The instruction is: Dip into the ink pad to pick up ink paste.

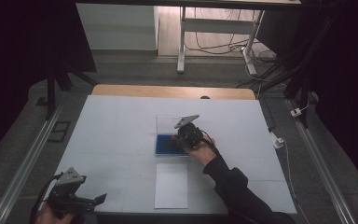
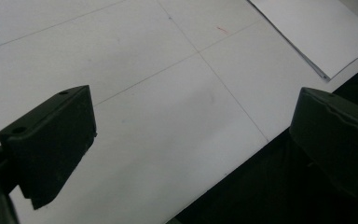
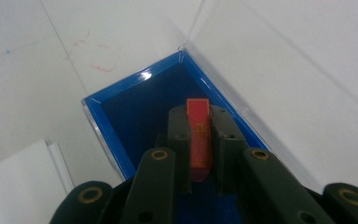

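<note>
A shallow blue box [image 1: 165, 144] with a clear open lid [image 1: 168, 123] lies in the middle of the white table. My right gripper [image 1: 182, 138] hangs over the box's right part, shut on a small flat red piece [image 3: 199, 135] that stands on edge between the jaws above the blue box [image 3: 135, 107] floor. My left gripper [image 1: 100, 199] rests at the table's near left corner, held by a hand; its fingers [image 2: 51, 144] stand wide apart with nothing between them, over the table's front edge.
A white sheet of paper [image 1: 171, 185] lies near the front edge, just below the box; its corner [image 2: 317, 32] shows in the left gripper view. A wooden strip [image 1: 172, 91] borders the far edge. Desk legs and cables stand beyond.
</note>
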Demonstrator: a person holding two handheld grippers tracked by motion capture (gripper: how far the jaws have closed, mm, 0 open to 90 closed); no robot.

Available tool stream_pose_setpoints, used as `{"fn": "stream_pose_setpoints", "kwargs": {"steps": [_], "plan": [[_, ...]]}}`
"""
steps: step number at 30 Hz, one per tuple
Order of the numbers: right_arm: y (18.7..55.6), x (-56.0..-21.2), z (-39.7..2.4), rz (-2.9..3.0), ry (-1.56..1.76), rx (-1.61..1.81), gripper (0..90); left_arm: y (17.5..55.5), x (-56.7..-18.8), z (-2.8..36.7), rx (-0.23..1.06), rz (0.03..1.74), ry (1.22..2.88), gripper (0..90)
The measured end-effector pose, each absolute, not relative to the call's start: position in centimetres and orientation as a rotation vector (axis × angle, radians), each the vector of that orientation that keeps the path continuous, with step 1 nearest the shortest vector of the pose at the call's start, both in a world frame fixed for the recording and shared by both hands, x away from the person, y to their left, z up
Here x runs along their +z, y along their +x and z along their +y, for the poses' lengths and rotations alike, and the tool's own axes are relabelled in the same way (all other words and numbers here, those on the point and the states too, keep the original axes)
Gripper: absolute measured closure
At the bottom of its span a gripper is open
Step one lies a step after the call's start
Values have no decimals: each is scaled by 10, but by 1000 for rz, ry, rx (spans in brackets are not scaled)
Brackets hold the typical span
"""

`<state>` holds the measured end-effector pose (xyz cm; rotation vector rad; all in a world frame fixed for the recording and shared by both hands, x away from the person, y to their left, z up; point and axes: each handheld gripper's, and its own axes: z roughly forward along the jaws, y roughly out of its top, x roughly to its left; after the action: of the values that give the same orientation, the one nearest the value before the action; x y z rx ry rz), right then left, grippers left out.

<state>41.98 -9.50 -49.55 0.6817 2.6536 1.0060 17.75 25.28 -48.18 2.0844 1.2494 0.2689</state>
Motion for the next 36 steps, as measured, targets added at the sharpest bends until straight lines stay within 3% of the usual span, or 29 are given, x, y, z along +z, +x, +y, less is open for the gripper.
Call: {"fn": "stream_pose_setpoints", "kwargs": {"steps": [36], "plan": [[419, -490, -100, 2679, 714, 1082, 799, 177, -482, 254, 269, 1247, 2080, 8]]}}
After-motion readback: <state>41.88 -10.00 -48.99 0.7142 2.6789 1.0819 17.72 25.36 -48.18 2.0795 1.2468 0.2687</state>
